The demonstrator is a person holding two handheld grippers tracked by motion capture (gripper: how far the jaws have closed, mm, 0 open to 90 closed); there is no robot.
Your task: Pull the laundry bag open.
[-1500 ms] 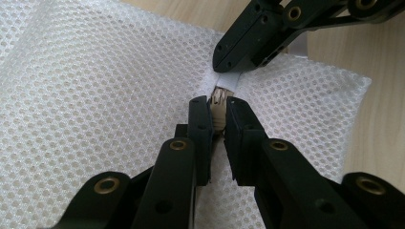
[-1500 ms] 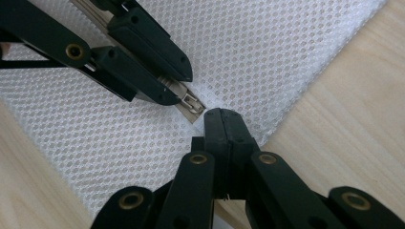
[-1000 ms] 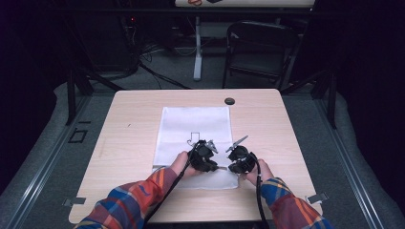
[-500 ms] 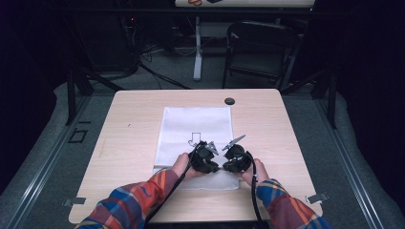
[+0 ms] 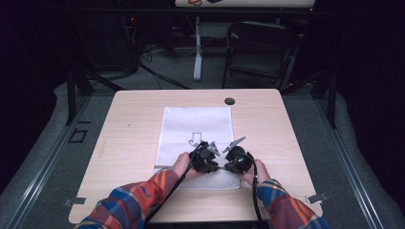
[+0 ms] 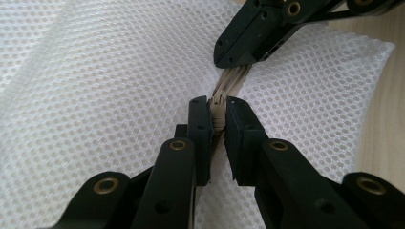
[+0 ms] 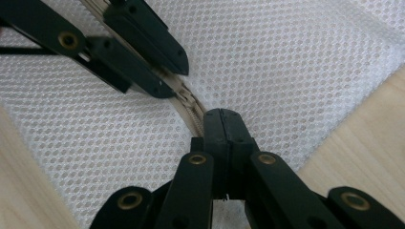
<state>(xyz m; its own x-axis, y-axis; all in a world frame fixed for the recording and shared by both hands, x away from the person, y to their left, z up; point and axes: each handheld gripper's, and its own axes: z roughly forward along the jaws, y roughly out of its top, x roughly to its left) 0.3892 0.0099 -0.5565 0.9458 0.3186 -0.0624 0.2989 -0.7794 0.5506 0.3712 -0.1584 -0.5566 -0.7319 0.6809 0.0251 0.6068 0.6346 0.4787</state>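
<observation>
We have both grippers pinched on the white mesh bag's beige zipper; left gripper on the slider, right gripper on the tape; zipping seems barely begun.

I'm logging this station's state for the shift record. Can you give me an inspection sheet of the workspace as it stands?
Surface: light wooden table, bare around the work.
Job's things: white mesh bag lying flat; beige zipper along its near part.
Clutter: small dark round object near the far edge.
Grippers: left hand-held gripper shut on the zipper slider; right hand-held gripper shut on the zipper's end.
Cables: one trails from each gripper along the plaid sleeves.
Surroundings: dark chair, grey floor.
</observation>
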